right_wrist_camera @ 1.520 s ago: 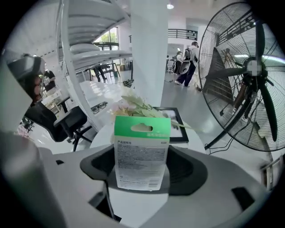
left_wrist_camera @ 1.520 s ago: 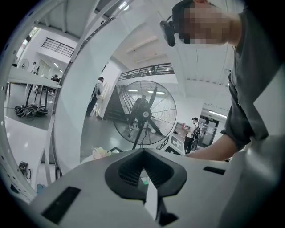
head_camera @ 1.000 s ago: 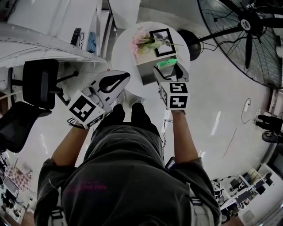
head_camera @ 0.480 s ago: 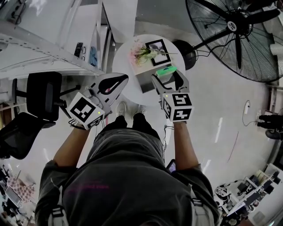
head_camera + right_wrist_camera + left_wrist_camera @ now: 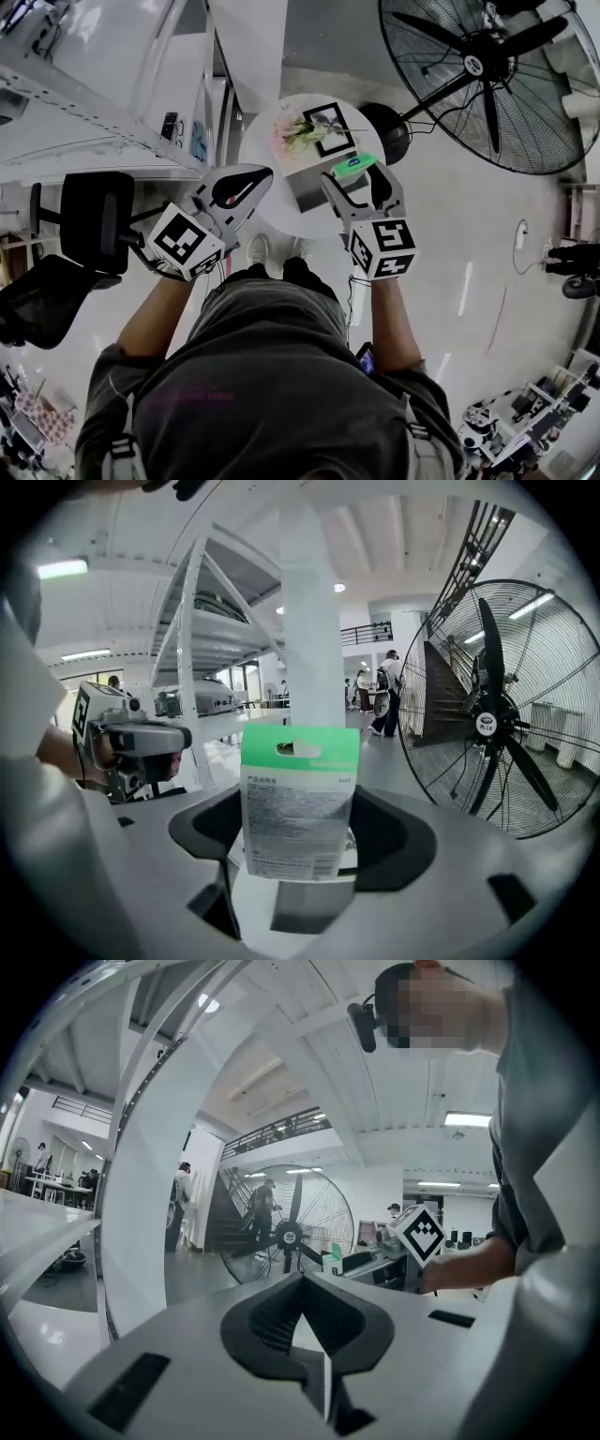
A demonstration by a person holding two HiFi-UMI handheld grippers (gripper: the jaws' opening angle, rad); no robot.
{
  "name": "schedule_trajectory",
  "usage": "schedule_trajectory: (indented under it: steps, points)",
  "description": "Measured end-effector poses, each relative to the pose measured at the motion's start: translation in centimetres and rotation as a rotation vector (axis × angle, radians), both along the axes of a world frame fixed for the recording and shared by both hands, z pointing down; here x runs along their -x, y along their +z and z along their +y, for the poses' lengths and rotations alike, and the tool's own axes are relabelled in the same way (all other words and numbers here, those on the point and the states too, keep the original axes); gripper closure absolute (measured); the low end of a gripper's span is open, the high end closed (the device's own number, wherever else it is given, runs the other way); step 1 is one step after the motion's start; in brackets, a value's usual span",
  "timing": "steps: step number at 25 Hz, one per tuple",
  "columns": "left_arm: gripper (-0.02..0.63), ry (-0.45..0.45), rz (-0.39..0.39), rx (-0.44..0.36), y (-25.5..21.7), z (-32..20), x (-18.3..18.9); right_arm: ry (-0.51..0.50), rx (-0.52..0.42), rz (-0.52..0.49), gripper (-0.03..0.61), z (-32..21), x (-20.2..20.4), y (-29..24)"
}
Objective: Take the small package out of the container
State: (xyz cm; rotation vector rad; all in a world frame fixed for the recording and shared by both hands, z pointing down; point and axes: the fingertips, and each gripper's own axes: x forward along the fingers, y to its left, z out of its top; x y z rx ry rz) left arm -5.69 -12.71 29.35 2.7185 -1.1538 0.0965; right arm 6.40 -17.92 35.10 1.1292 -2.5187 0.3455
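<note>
In the right gripper view, a small package [image 5: 298,803] with a green top and a white printed body stands upright between the jaws of my right gripper [image 5: 300,860], which is shut on it. From the head view, the same package [image 5: 353,167] hangs just right of a grey open container [image 5: 309,187] on a round white table [image 5: 267,155]. My right gripper [image 5: 356,180] holds it above the table's near edge. My left gripper [image 5: 241,190] hovers left of the container, jaws shut with nothing in them. The left gripper view shows my left gripper [image 5: 305,1335] pointing out into the room.
A framed picture [image 5: 328,128] and a spray of flowers [image 5: 302,131] lie on the table behind the container. A large floor fan [image 5: 487,75] stands at the right, an office chair [image 5: 89,211] and white shelving [image 5: 112,103] at the left.
The head camera has shifted, so the table sits lower in view. My right gripper keeps hold of the package beside the container; the left gripper stays shut and has drifted slightly right.
</note>
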Motion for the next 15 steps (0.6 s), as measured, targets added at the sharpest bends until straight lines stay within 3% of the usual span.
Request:
schedule_trajectory:
  steps: [15]
  points:
    - [0.598, 0.001, 0.010, -0.028, -1.6, 0.2, -0.6, -0.045, -0.103, -0.099, 0.222, 1.0, 0.2, -6.1]
